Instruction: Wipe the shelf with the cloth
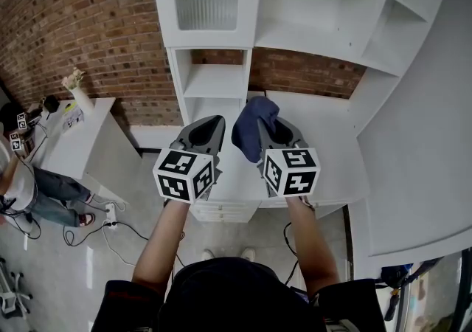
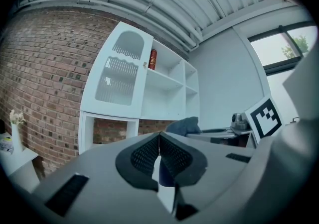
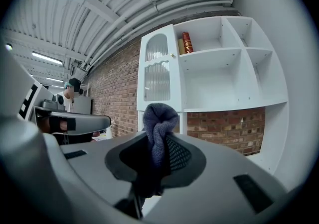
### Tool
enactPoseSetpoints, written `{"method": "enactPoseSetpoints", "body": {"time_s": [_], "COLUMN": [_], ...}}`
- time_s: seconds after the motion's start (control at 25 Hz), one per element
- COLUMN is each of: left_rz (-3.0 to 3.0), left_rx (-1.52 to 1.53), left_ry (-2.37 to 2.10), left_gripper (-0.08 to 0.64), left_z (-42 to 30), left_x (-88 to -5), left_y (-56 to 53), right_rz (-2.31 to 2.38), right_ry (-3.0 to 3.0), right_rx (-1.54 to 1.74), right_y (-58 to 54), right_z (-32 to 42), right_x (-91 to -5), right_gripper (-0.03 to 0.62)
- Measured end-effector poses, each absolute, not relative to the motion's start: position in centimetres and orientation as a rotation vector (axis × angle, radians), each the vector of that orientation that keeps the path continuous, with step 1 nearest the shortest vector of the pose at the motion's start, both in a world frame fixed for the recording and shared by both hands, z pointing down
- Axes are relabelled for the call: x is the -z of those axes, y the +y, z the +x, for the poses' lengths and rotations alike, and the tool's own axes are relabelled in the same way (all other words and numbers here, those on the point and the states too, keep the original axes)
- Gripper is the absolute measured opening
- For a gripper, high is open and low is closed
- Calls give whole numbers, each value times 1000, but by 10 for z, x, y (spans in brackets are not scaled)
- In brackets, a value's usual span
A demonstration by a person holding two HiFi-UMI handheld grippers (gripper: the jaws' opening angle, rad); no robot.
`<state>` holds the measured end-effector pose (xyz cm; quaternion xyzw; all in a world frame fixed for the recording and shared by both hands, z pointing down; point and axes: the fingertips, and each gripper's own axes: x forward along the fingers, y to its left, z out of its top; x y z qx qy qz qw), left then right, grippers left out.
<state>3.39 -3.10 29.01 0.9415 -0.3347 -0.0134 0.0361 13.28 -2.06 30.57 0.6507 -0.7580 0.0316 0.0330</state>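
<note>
The right claw (image 1: 267, 125) pinches the dark blue cloth (image 1: 251, 128), bunched, just short of the white shelf (image 1: 317, 32); the left claw (image 1: 212, 124) is pressed together, empty. I'd flatten the bunch against a board, then sweep evenly

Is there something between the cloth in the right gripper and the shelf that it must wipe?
Nothing visible does. The cloth is clamped in the right gripper, and the white shelf unit ahead has open compartments. Only a red can stands there, high up on an upper shelf.
</note>
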Motion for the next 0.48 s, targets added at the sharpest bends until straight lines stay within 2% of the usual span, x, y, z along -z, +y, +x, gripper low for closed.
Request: {"method": "enactPoseSetpoints", "body": {"time_s": [0.48], "left_rz": [2890], "left_rx": [53], "left_ry": [-1024], "left_gripper": [17], "left_z": [23], "left_x": [-291], "left_y": [-34], "right_rz": [2008], "right_ry": [-2308], "right_rx": [-101], "right_y": [-22], "right_z": [128], "right_x": [-310], "right_gripper": [83]}}
